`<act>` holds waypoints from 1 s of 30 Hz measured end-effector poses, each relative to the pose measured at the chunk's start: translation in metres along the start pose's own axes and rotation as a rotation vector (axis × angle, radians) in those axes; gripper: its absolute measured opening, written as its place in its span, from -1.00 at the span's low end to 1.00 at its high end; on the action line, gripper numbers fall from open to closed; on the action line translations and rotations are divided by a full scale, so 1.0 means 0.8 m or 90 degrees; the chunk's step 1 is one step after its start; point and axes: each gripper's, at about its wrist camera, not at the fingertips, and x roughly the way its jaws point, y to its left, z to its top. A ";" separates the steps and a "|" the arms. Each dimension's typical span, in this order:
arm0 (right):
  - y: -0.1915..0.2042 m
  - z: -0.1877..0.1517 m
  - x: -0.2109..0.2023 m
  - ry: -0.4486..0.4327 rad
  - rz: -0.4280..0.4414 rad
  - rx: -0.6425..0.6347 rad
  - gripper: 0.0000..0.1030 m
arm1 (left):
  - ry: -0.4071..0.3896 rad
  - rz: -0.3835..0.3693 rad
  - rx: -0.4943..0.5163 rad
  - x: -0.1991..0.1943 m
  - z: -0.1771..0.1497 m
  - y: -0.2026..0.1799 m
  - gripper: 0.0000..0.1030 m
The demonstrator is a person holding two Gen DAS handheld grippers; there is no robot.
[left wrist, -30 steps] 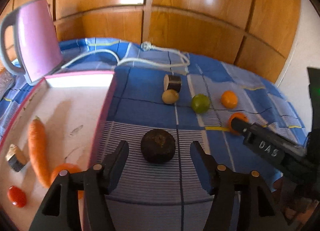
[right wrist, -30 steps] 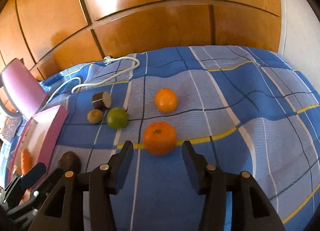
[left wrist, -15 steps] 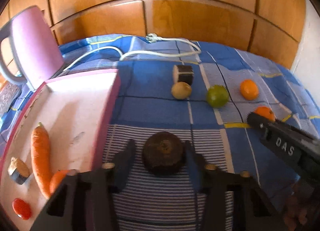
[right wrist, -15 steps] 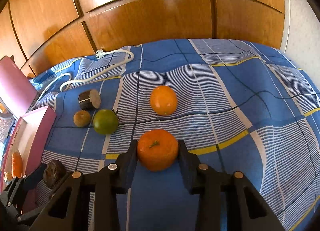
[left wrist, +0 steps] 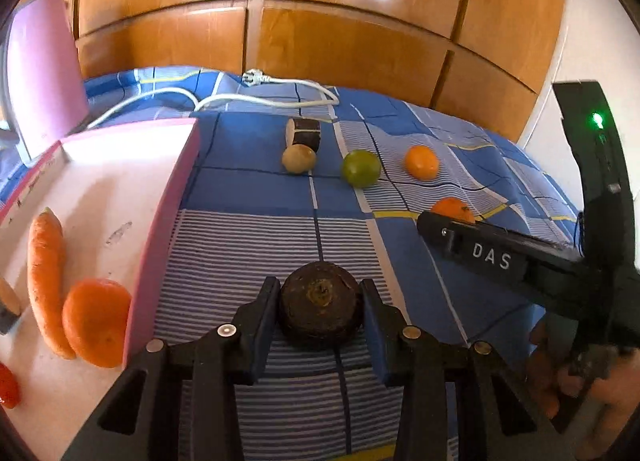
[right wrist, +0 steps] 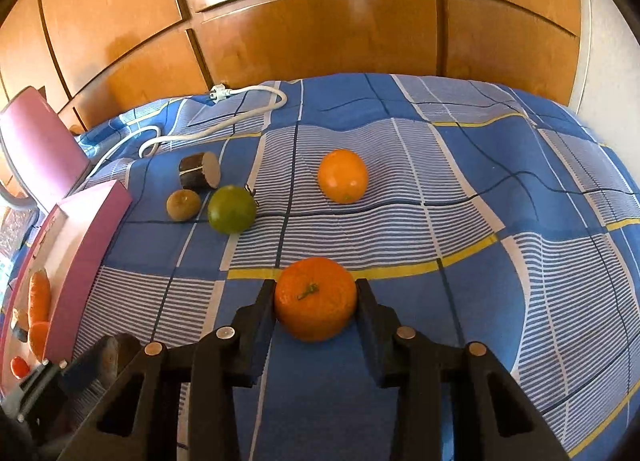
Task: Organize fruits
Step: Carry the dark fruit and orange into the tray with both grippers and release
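Both of my grippers clamped on produce, lower centre of each frame.

My left gripper (left wrist: 320, 303), jaws just closed, pinches a dark round item (left wrist: 319, 299), possibly a beet, right of the pink tray (left wrist: 160, 237). My right gripper (right wrist: 316, 301) grips an orange mandarin (right wrist: 315, 298) on the blue checked cloth (right wrist: 460, 189).

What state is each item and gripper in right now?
Left gripper: just closed, shut on the dark fruit.
Right gripper: just closed, shut on the tangerine.
Orange: loose on the cloth.
Green fruit: loose on the cloth.
Kiwi: loose on the cloth.
Carrot: lying in the tray.
Plug: unplugged, on the cloth.
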 end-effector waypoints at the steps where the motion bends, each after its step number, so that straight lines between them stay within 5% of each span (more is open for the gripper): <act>1: 0.000 0.000 0.001 0.001 0.001 0.001 -0.24 | 0.001 -0.002 0.000 0.001 0.001 0.000 -0.20; 18: -0.003 -0.007 -0.010 -0.004 -0.007 -0.001 -0.26 | -0.019 0.053 0.066 -0.019 -0.019 -0.015 -0.23; 30: -0.017 -0.017 -0.059 -0.069 -0.036 0.043 -0.26 | -0.165 0.080 0.071 -0.130 -0.053 0.004 -0.23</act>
